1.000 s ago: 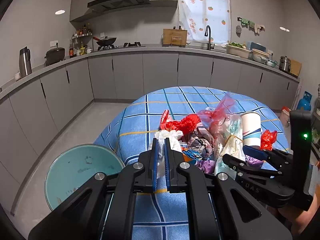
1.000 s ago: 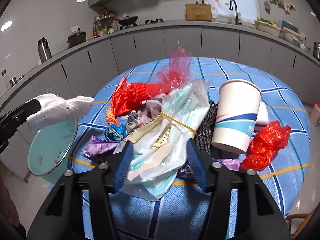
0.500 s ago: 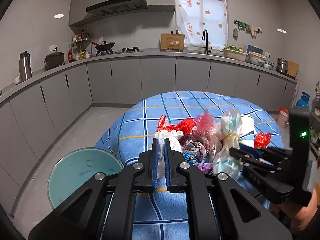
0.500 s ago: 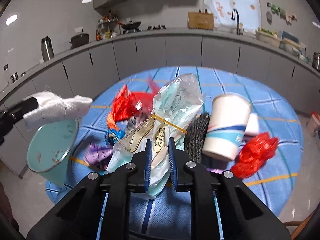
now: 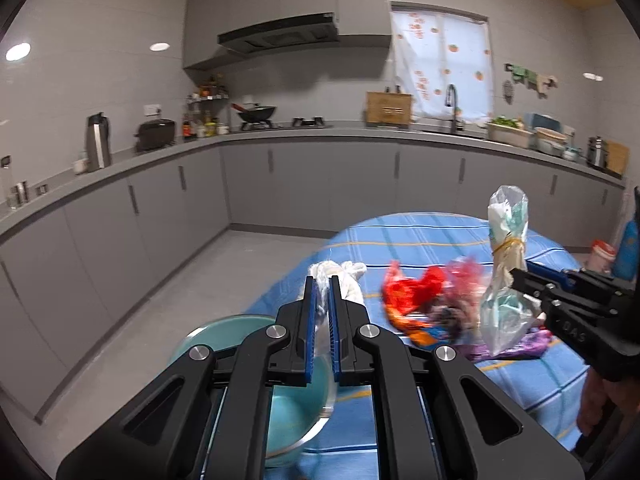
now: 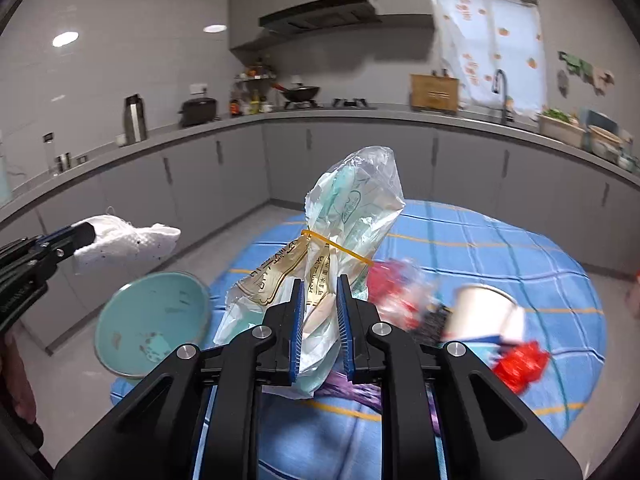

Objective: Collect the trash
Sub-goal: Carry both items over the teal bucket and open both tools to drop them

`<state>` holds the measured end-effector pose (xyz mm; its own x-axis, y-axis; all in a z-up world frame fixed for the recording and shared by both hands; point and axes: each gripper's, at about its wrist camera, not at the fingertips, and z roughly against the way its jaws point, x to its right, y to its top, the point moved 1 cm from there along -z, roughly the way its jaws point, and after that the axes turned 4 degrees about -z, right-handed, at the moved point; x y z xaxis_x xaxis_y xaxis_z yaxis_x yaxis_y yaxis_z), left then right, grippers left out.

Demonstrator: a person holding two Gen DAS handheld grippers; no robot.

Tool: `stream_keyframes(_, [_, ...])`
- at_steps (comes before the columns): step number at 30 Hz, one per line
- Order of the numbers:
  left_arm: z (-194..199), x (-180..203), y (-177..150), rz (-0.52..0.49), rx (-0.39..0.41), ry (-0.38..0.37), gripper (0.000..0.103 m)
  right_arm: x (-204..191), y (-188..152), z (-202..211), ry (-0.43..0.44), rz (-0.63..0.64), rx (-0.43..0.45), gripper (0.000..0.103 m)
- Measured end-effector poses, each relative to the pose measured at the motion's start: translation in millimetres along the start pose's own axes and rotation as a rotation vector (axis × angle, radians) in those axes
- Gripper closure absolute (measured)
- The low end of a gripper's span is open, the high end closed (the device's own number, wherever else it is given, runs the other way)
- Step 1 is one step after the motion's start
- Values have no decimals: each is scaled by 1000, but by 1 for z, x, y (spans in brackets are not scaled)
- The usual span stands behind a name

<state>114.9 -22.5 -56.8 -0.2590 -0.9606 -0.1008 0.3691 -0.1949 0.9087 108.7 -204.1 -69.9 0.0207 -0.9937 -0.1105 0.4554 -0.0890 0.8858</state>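
Note:
My left gripper [image 5: 321,288] is shut on a white crumpled tissue [image 5: 340,276], held in the air above the teal trash bin [image 5: 292,392]; the tissue also shows in the right wrist view [image 6: 128,240]. My right gripper [image 6: 318,292] is shut on a clear plastic bag bundle [image 6: 352,216] tied with a yellow rubber band, lifted off the table; the bundle also shows in the left wrist view [image 5: 506,264]. More trash lies on the blue checked table [image 6: 500,252]: red plastic bags [image 5: 416,292], a purple wrapper [image 5: 524,344] and a paper cup [image 6: 484,312].
The teal bin [image 6: 152,320] stands on the floor at the table's left edge. Grey kitchen cabinets [image 5: 304,184] and a countertop run along the far walls. Grey floor [image 5: 208,280] lies between the table and the cabinets.
My right gripper closed on the plastic bag bundle and lifted it up off the pile. Both grippers rose and shifted left toward the bin; the left still holds the tissue.

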Motion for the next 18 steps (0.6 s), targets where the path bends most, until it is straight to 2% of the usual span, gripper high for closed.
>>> stream_keyframes(11, [-9,-60,-14,75,-55,151,97,-77,16,-37,152,116,-18,86])
stream_keyframes(18, [-22,-82,-24,119,-88,172,96,-123,12,-63,226,178,-60,86])
